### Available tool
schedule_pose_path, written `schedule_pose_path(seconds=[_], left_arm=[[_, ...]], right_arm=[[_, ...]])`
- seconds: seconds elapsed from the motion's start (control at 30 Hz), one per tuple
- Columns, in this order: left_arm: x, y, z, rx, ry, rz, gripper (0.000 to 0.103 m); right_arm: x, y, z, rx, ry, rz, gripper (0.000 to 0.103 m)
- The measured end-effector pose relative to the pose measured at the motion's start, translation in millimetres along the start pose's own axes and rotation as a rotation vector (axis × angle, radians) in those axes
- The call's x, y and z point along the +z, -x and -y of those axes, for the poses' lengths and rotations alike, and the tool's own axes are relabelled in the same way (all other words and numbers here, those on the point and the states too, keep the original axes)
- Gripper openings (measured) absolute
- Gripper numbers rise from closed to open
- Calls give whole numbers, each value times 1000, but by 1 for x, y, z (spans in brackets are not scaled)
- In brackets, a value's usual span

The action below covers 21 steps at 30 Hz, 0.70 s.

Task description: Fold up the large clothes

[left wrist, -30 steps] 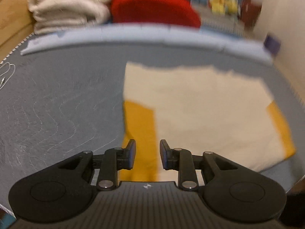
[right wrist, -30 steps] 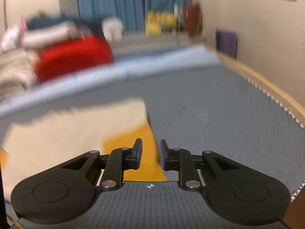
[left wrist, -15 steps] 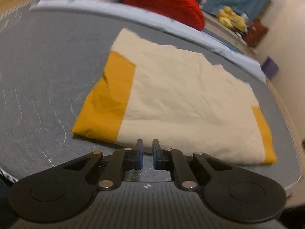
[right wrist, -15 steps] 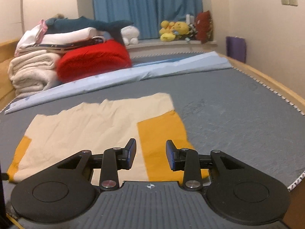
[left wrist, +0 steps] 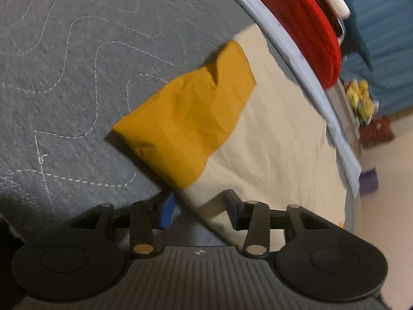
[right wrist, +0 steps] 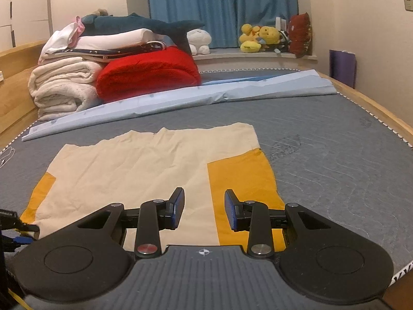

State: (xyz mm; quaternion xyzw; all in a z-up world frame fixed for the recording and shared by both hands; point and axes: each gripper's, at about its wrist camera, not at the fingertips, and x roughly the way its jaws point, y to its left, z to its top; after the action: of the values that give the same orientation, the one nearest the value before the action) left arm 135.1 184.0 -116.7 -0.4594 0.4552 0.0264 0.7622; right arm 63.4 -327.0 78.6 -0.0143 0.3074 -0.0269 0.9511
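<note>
Left wrist view first: we see our left gripper (left wrist: pixel 200 210) with its jaws opening, the near hem of the cream-and-yellow garment (left wrist: pixel 271 139) lying between the fingers (left wrist: pixel 167 210); the pads do not press on the cloth. Just ahead, the yellow sleeve (left wrist: pixel 191 124) sits puckered, its corner lifted slightly off the grey quilted mattress (left wrist: pixel 64 77). Beyond the cloth runs a pale blue sheet (left wrist: pixel 304 69), then a red blanket (left wrist: pixel 307 31).

From the right wrist view, our right gripper (right wrist: pixel 204 208) holds its fingers (right wrist: pixel 178 204) parted above the garment's near edge, over the seam where cream meets the other yellow sleeve (right wrist: pixel 242 180); nothing is clamped. The garment (right wrist: pixel 144 168) lies spread flat on the mattress (right wrist: pixel 335 155). At far left the tip of the left gripper (right wrist: pixel 15 223) touches the cloth's corner. Farther back are folded white blankets (right wrist: pixel 62 85) and plush toys (right wrist: pixel 258 37) against a blue curtain (right wrist: pixel 219 5).
</note>
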Motion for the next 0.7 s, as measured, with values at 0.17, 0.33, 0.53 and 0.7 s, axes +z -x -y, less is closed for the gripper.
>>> schedule_pose_path(seconds=[0.17,0.33,0.53,0.7], left_arm=[[1,-6,-11,-44,125,92,51],[4,-16,-11,-87,161,162,52],[3,-25,-7,-116,187,223,50],[12,-10,21,-67,77,226,17]], right_arm=[[1,-2,0,13,10,-6,36],[1,-4,1,19,16,-13,36],[1,-7,-6,35,28,-27,36],[5,-15,-23,78,31,-33,36]])
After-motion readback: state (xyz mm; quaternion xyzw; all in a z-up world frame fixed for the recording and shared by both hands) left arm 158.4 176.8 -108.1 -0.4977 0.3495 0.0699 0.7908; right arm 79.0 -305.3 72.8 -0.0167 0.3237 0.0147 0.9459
